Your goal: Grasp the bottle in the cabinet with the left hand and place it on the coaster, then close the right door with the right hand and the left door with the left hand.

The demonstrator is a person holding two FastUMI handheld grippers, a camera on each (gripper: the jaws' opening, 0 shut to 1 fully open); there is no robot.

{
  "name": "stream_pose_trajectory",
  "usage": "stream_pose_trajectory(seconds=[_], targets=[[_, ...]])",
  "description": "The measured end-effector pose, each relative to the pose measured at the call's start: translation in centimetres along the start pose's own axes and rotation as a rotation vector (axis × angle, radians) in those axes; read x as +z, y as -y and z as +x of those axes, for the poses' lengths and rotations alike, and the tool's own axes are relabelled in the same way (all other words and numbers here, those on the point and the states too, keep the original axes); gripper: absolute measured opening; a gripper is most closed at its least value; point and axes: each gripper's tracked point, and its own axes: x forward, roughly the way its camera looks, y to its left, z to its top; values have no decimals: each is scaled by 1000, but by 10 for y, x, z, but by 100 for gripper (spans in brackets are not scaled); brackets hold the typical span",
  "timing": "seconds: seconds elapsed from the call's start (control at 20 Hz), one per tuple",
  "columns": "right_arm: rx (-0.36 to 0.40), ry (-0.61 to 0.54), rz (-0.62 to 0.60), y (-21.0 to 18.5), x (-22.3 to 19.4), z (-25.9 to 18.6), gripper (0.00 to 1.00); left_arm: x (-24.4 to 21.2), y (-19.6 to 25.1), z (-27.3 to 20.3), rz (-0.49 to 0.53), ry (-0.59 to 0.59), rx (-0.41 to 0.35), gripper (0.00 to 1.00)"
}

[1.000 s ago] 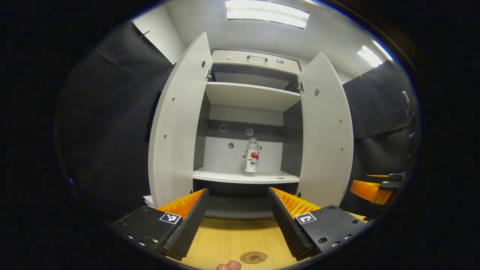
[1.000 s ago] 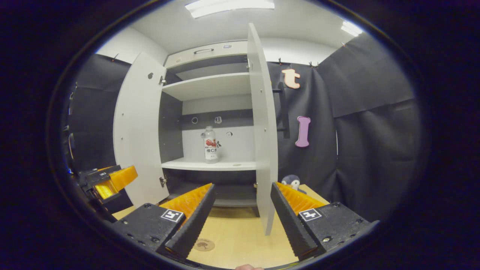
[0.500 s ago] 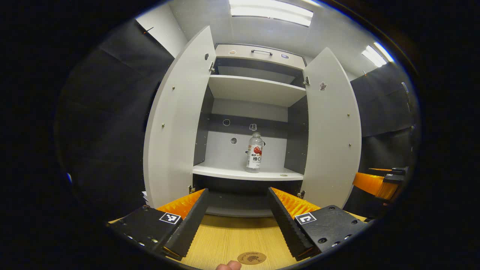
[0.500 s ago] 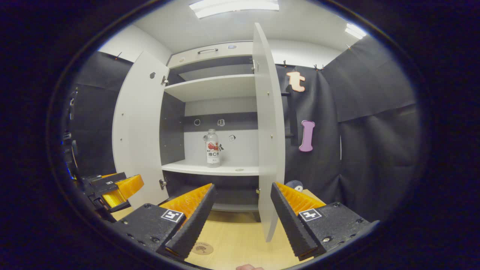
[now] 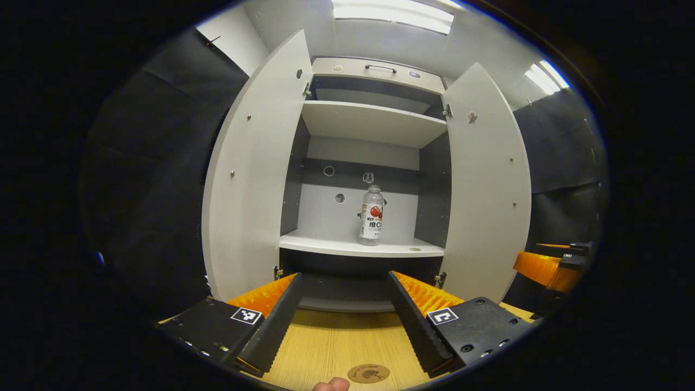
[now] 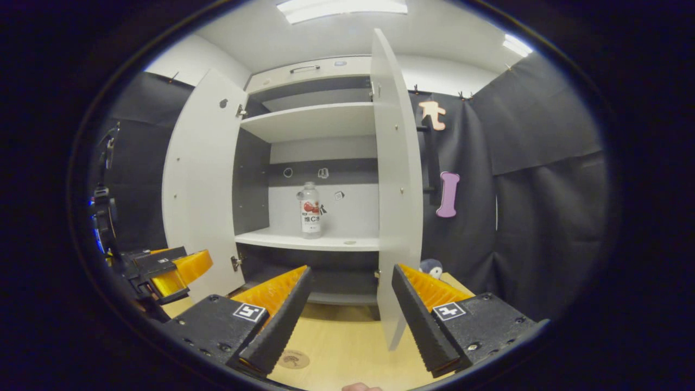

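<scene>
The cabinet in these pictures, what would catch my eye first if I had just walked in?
Probably the white cabinet with both doors swung wide open, and the lone clear bottle with a red label standing upright on its lower shelf. Next, the left gripper low in the left gripper view, its black and orange jaws spread apart over a wooden table. A small round coaster lies on that table near the bottom edge.

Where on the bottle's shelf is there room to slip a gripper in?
The shelf is bare left of the bottle, up to the dark side wall. Right of it lies a narrower patch holding a small round mark. Both doors stand open, so the way in is free.
</scene>
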Motion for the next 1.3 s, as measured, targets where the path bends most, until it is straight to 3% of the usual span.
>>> stream_pose_trajectory(seconds=[0.15, 0.2, 0.25, 0.35, 0.4, 0.45, 0.8, 0.95, 1.0, 1.05, 1.1, 1.3], targets=[[6, -8, 7, -4, -2, 0, 97, 2, 8, 10, -20, 0, -24, 95], [7, -9, 6, -4, -3, -1, 97, 3, 11, 13, -26, 0, -32, 90], [7, -11, 5, -4, -3, -2, 97, 5, 13, 18, -27, 0, -41, 95], [7, -11, 2, -4, -3, -4, 97, 11, 19, 30, -24, 5, -58, 95], [6, -11, 1, -3, -3, -4, 97, 14, 23, 37, -36, 9, -70, 90], [3, -12, -1, -2, -3, -6, 97, 17, 29, 44, -50, 13, -86, 95], [-31, -23, 7, 4, -6, -21, 97, 56, 70, 124, -19, 94, -170, 99], [-62, -18, -3, 10, -4, -27, 97, 67, 81, 163, 9, 120, -198, 94], [-74, -16, -3, 12, -4, -29, 97, 67, 82, 177, 10, 108, -198, 99], [-84, -16, -2, 14, -4, -30, 97, 67, 81, 190, 8, 92, -192, 90], [-92, -19, 0, 16, -4, -32, 97, 68, 79, 205, 8, 89, -180, 94], [-130, -42, 4, 26, -9, -34, 97, 67, 67, 259, 37, 80, -136, 94]])
